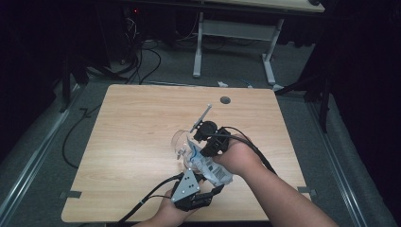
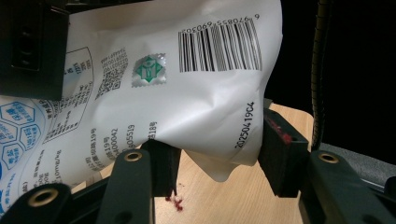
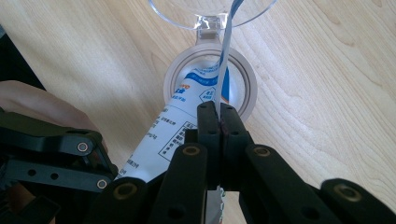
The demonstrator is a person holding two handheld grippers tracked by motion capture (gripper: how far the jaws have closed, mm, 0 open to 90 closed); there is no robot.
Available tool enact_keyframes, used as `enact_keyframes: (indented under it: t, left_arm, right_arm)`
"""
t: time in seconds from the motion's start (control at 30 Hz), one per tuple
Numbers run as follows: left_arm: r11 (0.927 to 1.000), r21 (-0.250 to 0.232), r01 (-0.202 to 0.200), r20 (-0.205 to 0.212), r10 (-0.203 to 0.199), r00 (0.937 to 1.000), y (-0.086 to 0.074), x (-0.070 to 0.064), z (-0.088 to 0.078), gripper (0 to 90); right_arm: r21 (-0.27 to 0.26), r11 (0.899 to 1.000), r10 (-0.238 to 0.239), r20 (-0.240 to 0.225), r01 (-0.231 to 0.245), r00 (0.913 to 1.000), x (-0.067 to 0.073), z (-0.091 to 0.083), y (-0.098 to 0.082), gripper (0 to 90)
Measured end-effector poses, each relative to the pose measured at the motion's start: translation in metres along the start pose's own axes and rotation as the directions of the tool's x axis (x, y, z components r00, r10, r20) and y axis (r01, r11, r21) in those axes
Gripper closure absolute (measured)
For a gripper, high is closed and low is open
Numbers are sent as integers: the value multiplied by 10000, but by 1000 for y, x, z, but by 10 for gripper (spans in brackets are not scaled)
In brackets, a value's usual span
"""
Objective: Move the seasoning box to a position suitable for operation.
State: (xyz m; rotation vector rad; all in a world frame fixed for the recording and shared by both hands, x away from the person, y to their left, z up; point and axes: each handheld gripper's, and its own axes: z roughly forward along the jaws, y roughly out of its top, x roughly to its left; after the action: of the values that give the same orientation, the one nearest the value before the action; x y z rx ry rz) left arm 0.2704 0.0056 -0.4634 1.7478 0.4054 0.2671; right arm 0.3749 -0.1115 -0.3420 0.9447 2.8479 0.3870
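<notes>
bag: white printed pouch [image 1: 211, 166] in the lower middle of the high view, lying tilted over the desk [image 1: 142, 123], its top end towards the glass; in the left gripper view it takes up the upper left, barcode on top.
glass: clear stemmed glass [image 1: 179, 142] just left of centre in the high view, touching or just beside the bag's top; in the right gripper view its foot [image 3: 210, 84] sits upper middle with the bag's print showing through.
left tongs: our left tongs [image 1: 208, 189], at the bottom centre of the high view, stand part open around the bag's lower corner; the pads [image 2: 280, 149] press both sides of the bulge, so we read it as a hold.
right tongs: our right tongs [image 3: 218, 122] are pinched tight on a thin edge of the bag's top, which runs up from them as a narrow strip [image 3: 225, 51].
step: we judge we are opening the top or tipping the bag towards the glass.
how to do it well: we keep the left hold firm but not crushing, so nothing squirts; we pull the pinched edge evenly along its seam, not sideways; we keep the mouth over the bowl.
risk: the glass looks light and could tip if the bag nudges it.
mark: small red specks [image 2: 176, 203] on the desk under the left tongs; we cannot tell what they are.
</notes>
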Motion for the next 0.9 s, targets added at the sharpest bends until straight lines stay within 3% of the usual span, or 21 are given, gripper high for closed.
enact_keyframes:
  t: [0.9]
  left_arm:
    - [10000, -45, -89, 31, 89, 10000, 1, -2, -1, 534]
  right_arm:
    - [-1, 9998, 186, 52, -186, 9998, -2, 1, -6, 896]
